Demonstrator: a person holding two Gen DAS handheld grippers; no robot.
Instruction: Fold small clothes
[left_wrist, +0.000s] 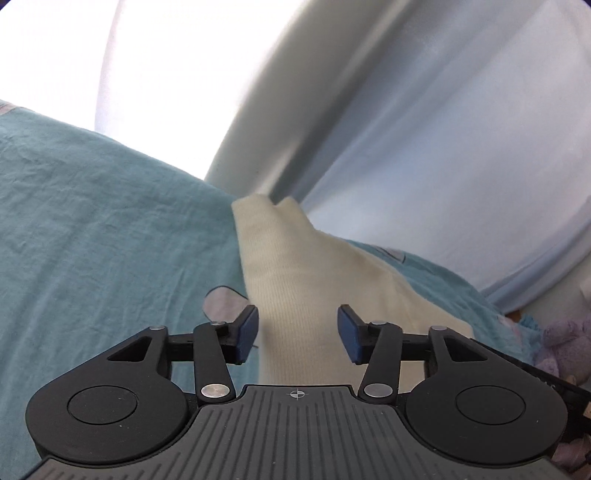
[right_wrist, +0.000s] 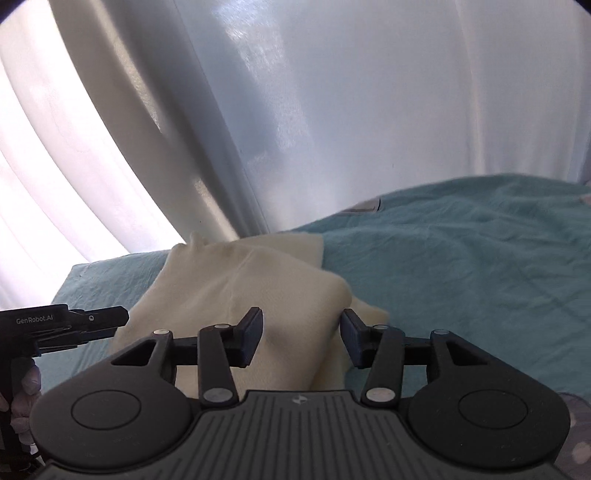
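While pale curtains (right_wrist: 332, 110) hang bright with daylight across the whole background, a bed covered by a wrinkled teal sheet (left_wrist: 92, 229) fills the lower part of both wrist views. On that sheet lies the cream knitted garment (left_wrist: 306, 280), a small ribbed piece spread out near the curtain side of the bed, its far end rising to two soft points against the drapes. Seen from the right wrist, the same garment (right_wrist: 236, 280) shows a raised fold running along its right side, with a further layer of cream fabric peeking out beneath the fold's edge. A pale patch printed on the sheet (left_wrist: 221, 302) sits just beside the garment's left edge. At the far right of the left wrist view, a lilac plush toy (left_wrist: 565, 343) rests off the bed's edge.

The left hand-held gripper (left_wrist: 297, 334) hovers above the near end of the garment with its blue-padded fingers spread wide and nothing between them. The right hand-held gripper (right_wrist: 301, 338) is likewise spread wide over the garment, its right finger close to the raised fold; whether the pad touches the fabric cannot be told, and nothing is clamped. In the right wrist view the left hand-held gripper's black body appears at the left edge, marked "GenRobot.AI".
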